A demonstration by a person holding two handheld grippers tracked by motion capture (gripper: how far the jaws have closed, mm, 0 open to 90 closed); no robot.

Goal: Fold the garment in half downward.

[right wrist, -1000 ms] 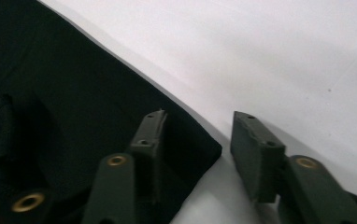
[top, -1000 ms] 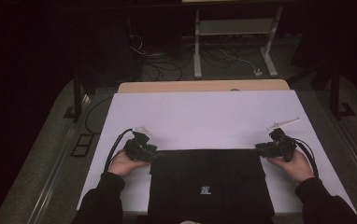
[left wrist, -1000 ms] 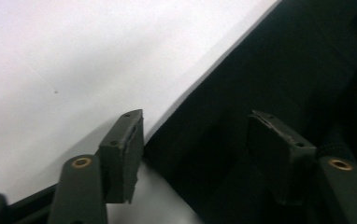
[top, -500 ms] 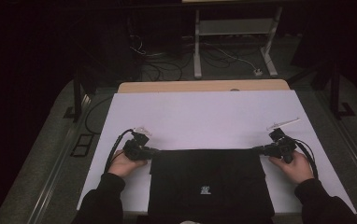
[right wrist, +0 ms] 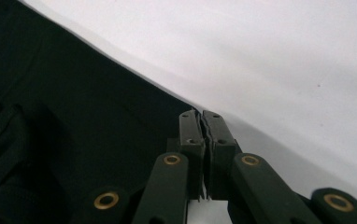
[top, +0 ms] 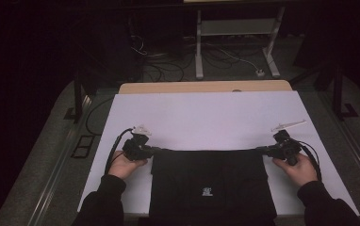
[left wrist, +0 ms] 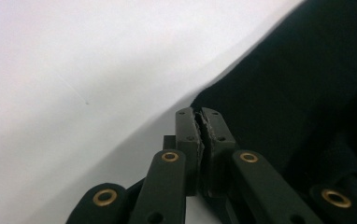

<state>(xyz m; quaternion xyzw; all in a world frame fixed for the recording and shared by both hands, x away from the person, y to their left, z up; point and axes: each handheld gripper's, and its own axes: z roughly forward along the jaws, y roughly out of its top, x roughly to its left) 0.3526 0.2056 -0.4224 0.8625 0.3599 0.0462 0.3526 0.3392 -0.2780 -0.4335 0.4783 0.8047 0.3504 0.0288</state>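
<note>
A folded black garment (top: 208,183) with a small white logo lies at the near edge of the white table cover (top: 206,117). My left gripper (top: 157,149) sits at its far left corner. In the left gripper view the jaws (left wrist: 198,114) have just been closing and are pinched together on the corner of the black garment (left wrist: 284,93). My right gripper (top: 261,149) is at the far right corner. In the right gripper view its jaws (right wrist: 201,114) are shut on the edge of the garment (right wrist: 74,102). A hand holds each gripper.
The white cover stretches far beyond the garment, with a wooden table edge (top: 206,87) behind it. On the dark floor past the table are cables (top: 225,56) and a white metal stand (top: 234,33). Black cables trail from both grippers.
Both pairs of jaws have drawn in onto the garment's far corners. The hands have stayed nearly where they were and the garment lies as before.
</note>
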